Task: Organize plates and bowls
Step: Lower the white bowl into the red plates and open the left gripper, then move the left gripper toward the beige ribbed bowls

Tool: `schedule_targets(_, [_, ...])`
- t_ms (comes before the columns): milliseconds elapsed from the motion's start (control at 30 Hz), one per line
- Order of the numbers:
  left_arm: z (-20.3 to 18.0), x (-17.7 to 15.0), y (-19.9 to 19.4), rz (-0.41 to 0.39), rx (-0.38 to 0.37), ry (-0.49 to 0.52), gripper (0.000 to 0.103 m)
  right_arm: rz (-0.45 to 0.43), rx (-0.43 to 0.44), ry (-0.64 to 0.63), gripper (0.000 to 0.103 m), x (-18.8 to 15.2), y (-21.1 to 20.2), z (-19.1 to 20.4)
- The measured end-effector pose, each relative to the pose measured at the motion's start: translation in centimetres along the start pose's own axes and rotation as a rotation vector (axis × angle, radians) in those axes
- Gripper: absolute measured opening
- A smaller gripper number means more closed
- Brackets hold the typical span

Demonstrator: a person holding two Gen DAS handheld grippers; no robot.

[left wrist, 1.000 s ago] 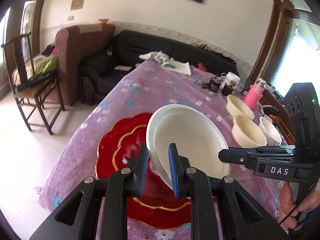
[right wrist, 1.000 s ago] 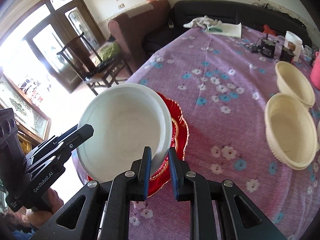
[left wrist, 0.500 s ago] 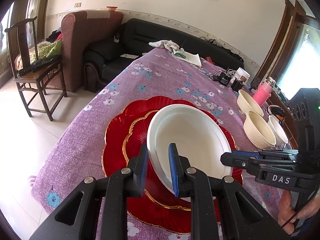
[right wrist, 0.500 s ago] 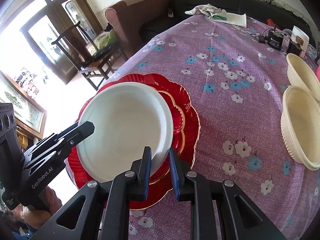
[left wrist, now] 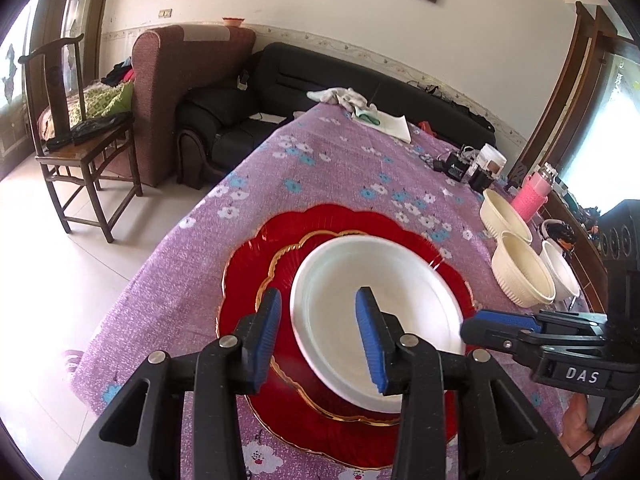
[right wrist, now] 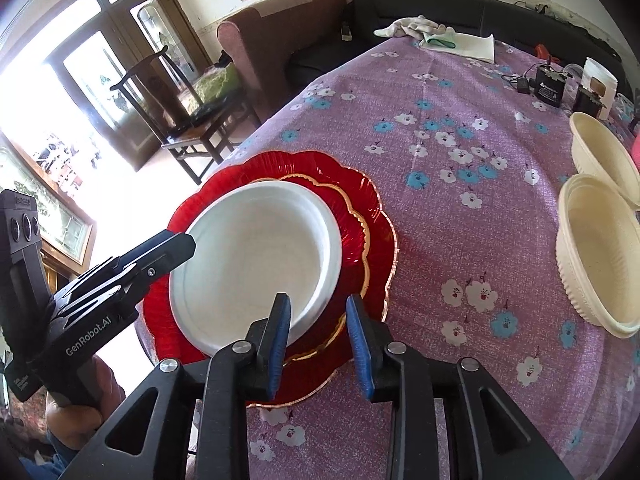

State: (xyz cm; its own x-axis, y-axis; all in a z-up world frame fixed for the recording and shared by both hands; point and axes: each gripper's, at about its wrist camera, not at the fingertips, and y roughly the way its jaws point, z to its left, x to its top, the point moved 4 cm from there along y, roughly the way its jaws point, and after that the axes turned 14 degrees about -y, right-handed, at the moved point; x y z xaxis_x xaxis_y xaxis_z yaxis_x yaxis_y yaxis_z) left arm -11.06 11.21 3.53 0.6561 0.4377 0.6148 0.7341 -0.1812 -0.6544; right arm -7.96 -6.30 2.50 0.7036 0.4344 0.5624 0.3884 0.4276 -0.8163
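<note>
Purple floral tablecloth [left wrist: 328,168]: white plate [left wrist: 380,320] on red plate [left wrist: 256,264]; both tools, left [left wrist: 318,336], right [right wrist: 320,336], angled down, jaws opening, straddling white rim.

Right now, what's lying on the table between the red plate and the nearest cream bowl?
Nothing but bare purple flowered tablecloth lies between the red plate and the nearest cream bowl; the right wrist view shows it best.
</note>
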Motion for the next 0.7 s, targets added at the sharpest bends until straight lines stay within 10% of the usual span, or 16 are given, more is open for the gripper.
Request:
schedule_targets(367, [-6.1,-1.1,-0.8,0.003,-0.071,0.112,0.038,-0.164,-0.062,0.155,0.032,-4.0,-7.2,-6.2])
schedule_targets(700, [-18.0,-8.9,2.6,0.153,-0.199,0.337,0.043,-0.257,-0.256,0.410,0.031,-12.4,-13.3,-16.6])
